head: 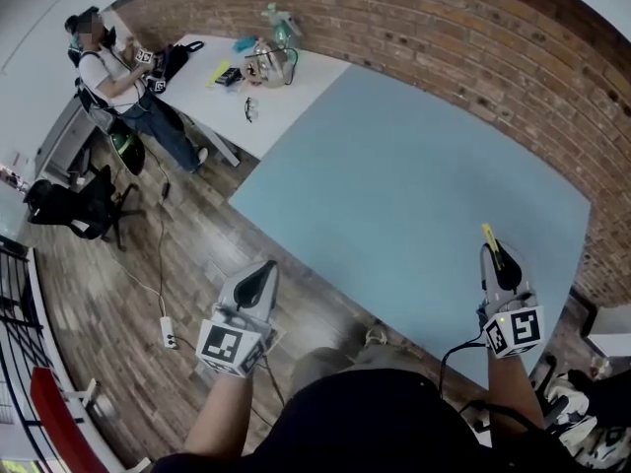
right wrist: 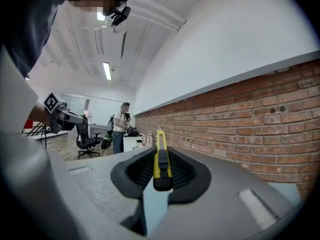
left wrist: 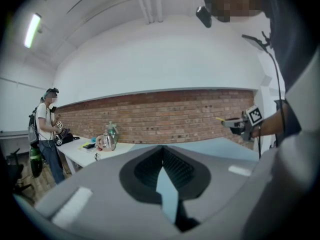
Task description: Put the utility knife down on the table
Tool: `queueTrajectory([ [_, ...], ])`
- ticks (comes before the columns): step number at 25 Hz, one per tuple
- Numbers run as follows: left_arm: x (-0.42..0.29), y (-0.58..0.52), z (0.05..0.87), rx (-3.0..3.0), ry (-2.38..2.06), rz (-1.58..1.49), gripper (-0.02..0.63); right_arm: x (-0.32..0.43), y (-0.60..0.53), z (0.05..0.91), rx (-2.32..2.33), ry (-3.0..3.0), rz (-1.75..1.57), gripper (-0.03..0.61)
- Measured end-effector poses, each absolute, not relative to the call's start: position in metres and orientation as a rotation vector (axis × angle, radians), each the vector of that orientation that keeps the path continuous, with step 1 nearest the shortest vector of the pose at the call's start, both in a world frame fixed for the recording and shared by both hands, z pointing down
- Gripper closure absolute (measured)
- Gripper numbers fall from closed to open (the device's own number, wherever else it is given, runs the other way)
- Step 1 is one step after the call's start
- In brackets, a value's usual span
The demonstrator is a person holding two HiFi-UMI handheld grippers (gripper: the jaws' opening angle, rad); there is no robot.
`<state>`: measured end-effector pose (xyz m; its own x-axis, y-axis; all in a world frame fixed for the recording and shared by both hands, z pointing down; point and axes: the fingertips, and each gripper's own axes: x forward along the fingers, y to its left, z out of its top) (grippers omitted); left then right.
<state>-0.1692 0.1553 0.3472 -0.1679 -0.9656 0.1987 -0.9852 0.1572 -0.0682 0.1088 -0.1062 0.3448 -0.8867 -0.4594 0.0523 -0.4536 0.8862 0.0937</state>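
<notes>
Right gripper (head: 498,256) grips a yellow utility knife (head: 490,236) over the blue table (head: 414,175), near its edge. Left gripper (head: 262,279), jaws together on nothing, hangs over wood floor (head: 128,294) beside a power strip (head: 168,334). Farther off stand a cluttered white table (head: 296,92), a person (head: 116,79) and a brick wall (head: 473,57).

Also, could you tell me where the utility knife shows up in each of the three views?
Head view: knife at lower right, yellow tip pointing up the picture.
Left gripper view: far right at mid-height, only its small yellow tip showing.
Right gripper view: dead centre, pointing away from the camera.
Shared landmark: the brick wall, seen in all three views.
</notes>
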Motion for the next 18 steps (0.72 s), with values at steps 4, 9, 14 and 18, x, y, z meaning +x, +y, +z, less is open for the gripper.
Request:
queueTrajectory([
  [4, -0.169, 0.126, 0.351, 2.016, -2.253, 0.272, 0.610, 0.111, -0.114, 0.345, 0.761, -2.976, -0.099, 0.518],
  [9, -0.169, 0.089, 0.349, 2.115, -2.180, 0.294, 0.609, 0.117, -0.118, 0.353, 0.835, -2.942, -0.070, 0.518],
  [14, -0.181, 0.050, 0.352, 2.222, -2.086, 0.283, 0.610, 0.113, -0.119, 0.353, 0.930, -2.904, -0.075, 0.518],
  [18, -0.187, 0.020, 0.352, 2.317, -1.994, 0.277, 0.610, 0.114, -0.120, 0.353, 1.031, -2.860, -0.049, 0.518],
])
